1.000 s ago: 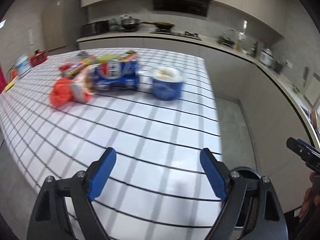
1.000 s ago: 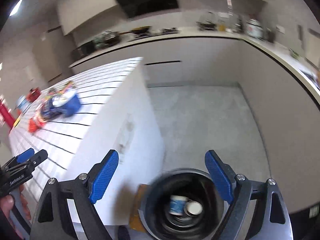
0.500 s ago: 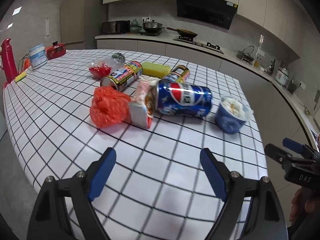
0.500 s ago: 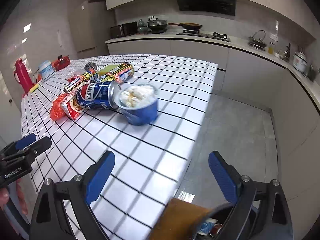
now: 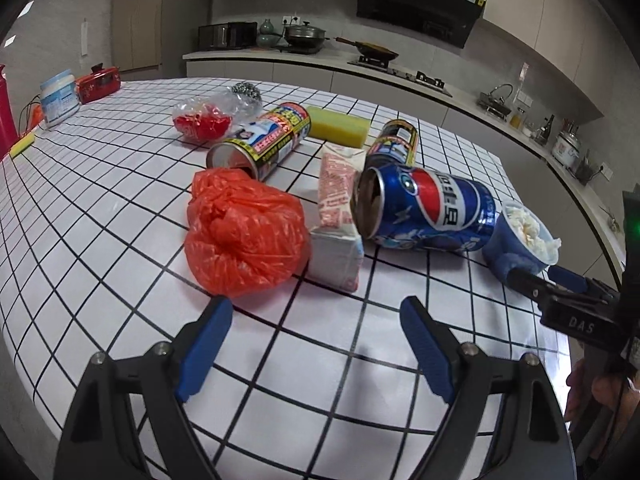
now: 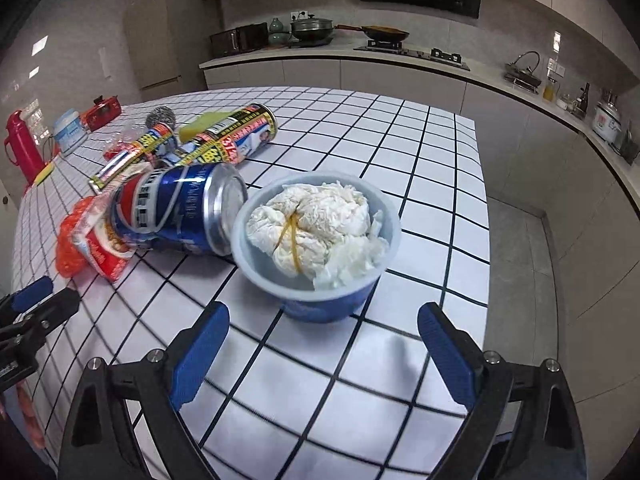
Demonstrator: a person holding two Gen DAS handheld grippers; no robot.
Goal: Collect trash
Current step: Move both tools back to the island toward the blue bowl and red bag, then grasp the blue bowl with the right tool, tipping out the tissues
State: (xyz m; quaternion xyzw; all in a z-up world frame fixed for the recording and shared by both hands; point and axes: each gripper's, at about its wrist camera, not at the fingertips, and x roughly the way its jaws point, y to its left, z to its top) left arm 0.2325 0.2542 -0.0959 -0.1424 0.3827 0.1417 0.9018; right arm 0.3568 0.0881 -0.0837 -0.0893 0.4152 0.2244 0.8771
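From the left wrist, the left gripper (image 5: pixel 316 322) hangs released and empty over the grid-patterned table (image 5: pixel 120 208), the orange plastic bag (image 5: pixel 244 236) just beyond its left finger, with a carton (image 5: pixel 338 216) and a Pepsi can (image 5: pixel 428 212) lying to the right of the bag, and a blue cup (image 5: pixel 516 244) of white wadding farther right. From the right wrist, the right gripper (image 6: pixel 322 332), its jaws just having spread wider, is released with nothing between them, the blue cup (image 6: pixel 320 248) just beyond and touching the Pepsi can (image 6: pixel 180 212) on its left

open left claw (image 5: pixel 316 332), orange bag (image 5: pixel 244 236), Pepsi can (image 5: pixel 424 212)
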